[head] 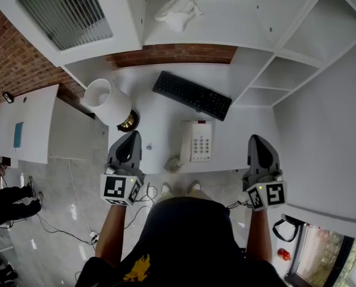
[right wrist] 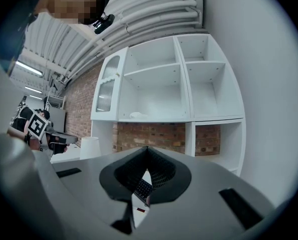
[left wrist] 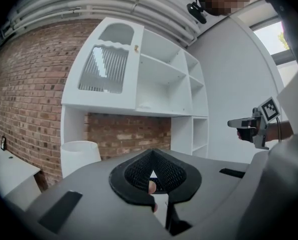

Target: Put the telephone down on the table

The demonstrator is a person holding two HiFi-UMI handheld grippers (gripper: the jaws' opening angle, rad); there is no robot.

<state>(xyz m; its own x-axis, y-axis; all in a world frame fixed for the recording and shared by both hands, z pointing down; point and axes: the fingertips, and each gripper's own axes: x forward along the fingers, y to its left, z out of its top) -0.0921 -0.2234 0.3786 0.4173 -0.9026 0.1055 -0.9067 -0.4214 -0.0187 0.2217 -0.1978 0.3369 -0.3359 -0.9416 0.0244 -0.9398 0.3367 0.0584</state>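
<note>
The white telephone lies on the white desk, its handset resting along its left side and a coiled cord at the near edge. My left gripper hovers over the desk's near left edge, left of the phone and apart from it, shut with nothing held. To the right of the phone my right gripper is level with it, also shut and empty. In the left gripper view the jaws are closed together, and the right gripper shows at the far right. The right gripper view shows closed jaws.
A black keyboard lies behind the phone. A white lamp shade with a gold base stands at the desk's left. White shelves rise behind and to the right, with a white cloth on one. A side table is left.
</note>
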